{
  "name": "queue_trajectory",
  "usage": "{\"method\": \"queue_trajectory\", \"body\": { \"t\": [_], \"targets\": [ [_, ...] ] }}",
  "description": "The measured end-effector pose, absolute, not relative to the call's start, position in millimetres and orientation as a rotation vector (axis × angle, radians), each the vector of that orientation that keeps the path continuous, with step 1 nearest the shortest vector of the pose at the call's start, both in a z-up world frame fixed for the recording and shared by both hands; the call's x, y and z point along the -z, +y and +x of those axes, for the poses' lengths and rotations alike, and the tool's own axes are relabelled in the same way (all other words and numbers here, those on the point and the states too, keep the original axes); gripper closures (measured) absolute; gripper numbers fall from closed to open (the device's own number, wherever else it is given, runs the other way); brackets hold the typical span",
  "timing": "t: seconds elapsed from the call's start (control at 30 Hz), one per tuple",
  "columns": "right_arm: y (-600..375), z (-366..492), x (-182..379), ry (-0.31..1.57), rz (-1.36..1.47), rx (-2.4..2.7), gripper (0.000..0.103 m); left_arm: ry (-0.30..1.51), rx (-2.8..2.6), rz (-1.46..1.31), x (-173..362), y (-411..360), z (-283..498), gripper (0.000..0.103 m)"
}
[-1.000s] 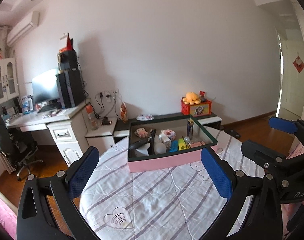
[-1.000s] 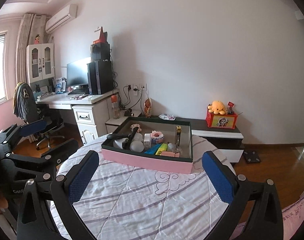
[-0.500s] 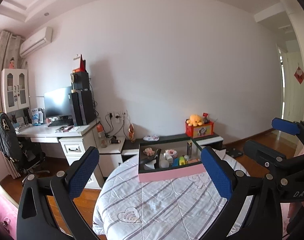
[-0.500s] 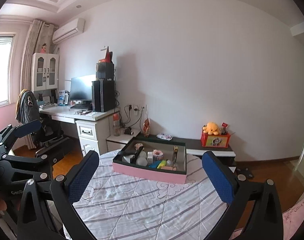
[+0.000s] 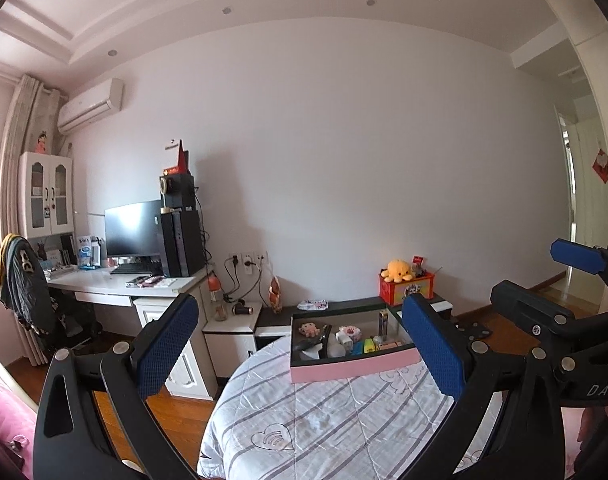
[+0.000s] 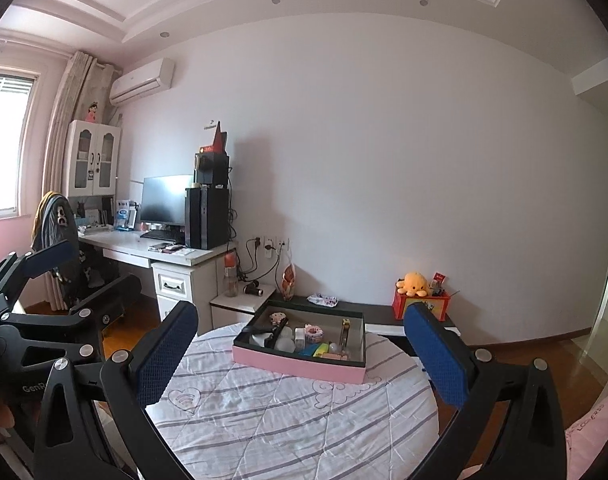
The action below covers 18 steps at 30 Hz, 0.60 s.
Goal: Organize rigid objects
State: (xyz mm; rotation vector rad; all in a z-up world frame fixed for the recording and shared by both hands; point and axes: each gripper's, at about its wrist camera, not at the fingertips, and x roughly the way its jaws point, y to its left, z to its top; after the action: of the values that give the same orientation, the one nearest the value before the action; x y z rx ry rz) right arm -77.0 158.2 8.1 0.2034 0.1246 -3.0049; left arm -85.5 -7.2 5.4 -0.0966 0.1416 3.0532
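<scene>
While the pink box [image 5: 354, 368] sits well ahead, both grippers' jaws gape wide, holding nothing.

A round table under a striped quilted cloth [image 6: 287, 412] stands in the foreground, and a shallow pink-sided tray with a dark rim [image 6: 299, 366] sits on its far part with small mixed items inside. Behind the table a low dark cabinet [image 6: 376, 312] runs along the wall, bearing a red box topped by a yellow plush octopus [image 6: 414, 284] toward its right end. To the left a white desk [image 6: 171, 258] carries a black monitor [image 6: 163, 200] with a black computer tower [image 6: 205, 218] just right of it.
</scene>
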Motion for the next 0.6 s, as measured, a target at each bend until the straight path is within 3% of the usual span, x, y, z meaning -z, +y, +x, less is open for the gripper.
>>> {"method": "queue_trajectory", "body": {
  "t": [0.6],
  "targets": [
    [142, -44, -27, 0.175, 0.08, 3.013, 0.0, 0.086, -3.077, 0.022, -20, -21, -57, 0.0]
  ]
}}
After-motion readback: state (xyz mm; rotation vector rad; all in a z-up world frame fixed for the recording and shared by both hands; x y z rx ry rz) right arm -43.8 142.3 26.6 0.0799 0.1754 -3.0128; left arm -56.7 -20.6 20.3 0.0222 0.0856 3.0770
